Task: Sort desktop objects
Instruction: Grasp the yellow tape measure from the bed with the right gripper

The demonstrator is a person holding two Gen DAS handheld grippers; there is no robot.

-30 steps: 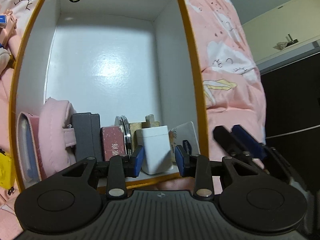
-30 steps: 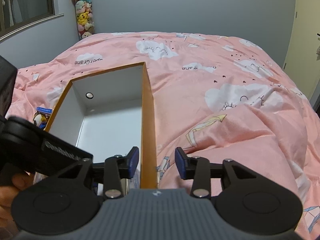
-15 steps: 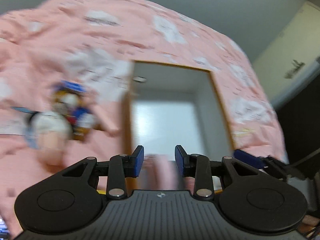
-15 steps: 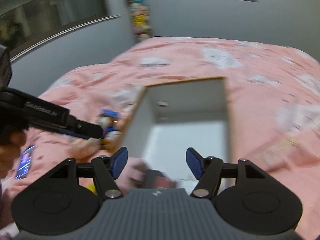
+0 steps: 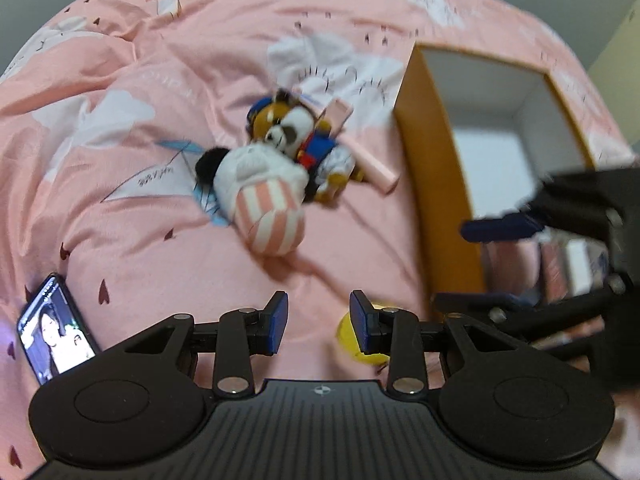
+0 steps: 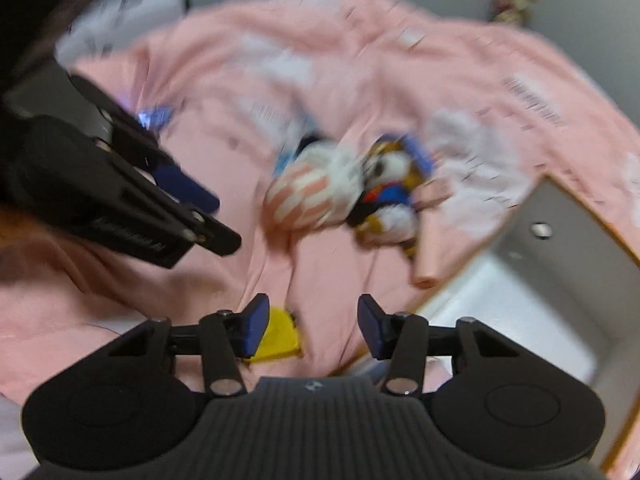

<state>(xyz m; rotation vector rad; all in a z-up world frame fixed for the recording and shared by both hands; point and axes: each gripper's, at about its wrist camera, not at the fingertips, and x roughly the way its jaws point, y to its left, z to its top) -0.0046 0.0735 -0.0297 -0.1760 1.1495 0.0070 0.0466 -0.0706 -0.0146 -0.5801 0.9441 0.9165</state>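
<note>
Two empty, spread-open claws are being held over a pink bedspread where loose items are being sorted into an orange-edged box. The left claw is being carried with nothing between its blue pads, a yellow object lying just beneath its right pad. Ahead of it, well apart, a striped plush toy is being pressed against a second, panda-faced plush, with a pink stick-like case just beyond them toward the box. The right claw, likewise released, is being swung through a blurred view of the same pile. The plush toys are judged light, soft and compressible; a pinch across the striped body is thought the safest hold. A phone is lying at the left claw's near left.
</note>
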